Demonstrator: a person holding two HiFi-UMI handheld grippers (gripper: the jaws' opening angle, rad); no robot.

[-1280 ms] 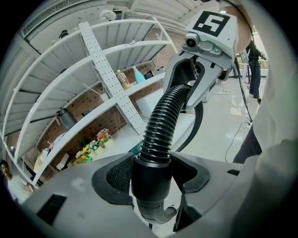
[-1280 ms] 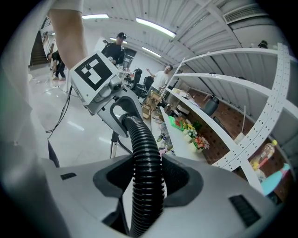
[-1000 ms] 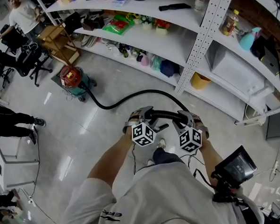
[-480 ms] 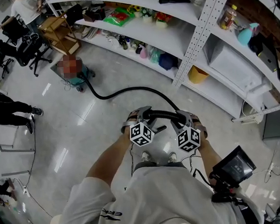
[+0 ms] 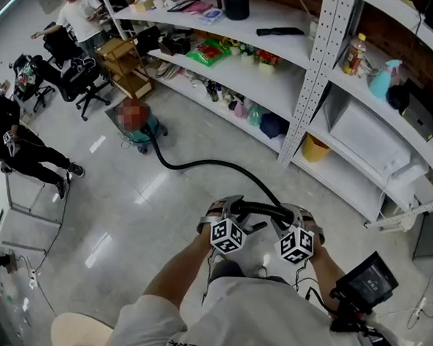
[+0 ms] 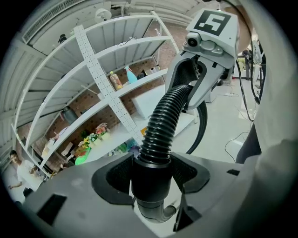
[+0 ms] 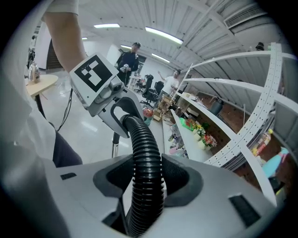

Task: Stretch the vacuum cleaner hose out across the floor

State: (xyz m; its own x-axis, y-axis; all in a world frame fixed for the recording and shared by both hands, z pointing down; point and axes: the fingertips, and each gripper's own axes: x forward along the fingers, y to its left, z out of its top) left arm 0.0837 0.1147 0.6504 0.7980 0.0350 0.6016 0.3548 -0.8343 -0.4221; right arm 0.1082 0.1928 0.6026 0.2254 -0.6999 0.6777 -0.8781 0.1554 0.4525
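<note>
A black ribbed vacuum hose (image 5: 201, 162) runs across the pale floor from the canister vacuum (image 5: 135, 122), which a mosaic patch partly covers, up to my two grippers. My left gripper (image 5: 232, 206) is shut on the hose's smooth end cuff (image 6: 150, 183). My right gripper (image 5: 296, 216) is shut on the ribbed part (image 7: 147, 181) a short way along. Both hang side by side over the floor in front of the person's legs. In the left gripper view the hose (image 6: 163, 125) arches up into the right gripper (image 6: 207, 44). The right gripper view shows the left gripper (image 7: 104, 88) at the hose's far end.
Long white shelves (image 5: 270, 85) with bottles, bags and boxes curve along the right. Office chairs (image 5: 75, 71) and people (image 5: 13, 137) stand at the far left. A round table edge (image 5: 69, 338) shows bottom left, and a small screen (image 5: 365, 278) hangs lower right.
Both grippers have moved back from the vacuum with the hose end in them. The hose's loop on the floor has flattened out. The round table has come into view bottom left.
</note>
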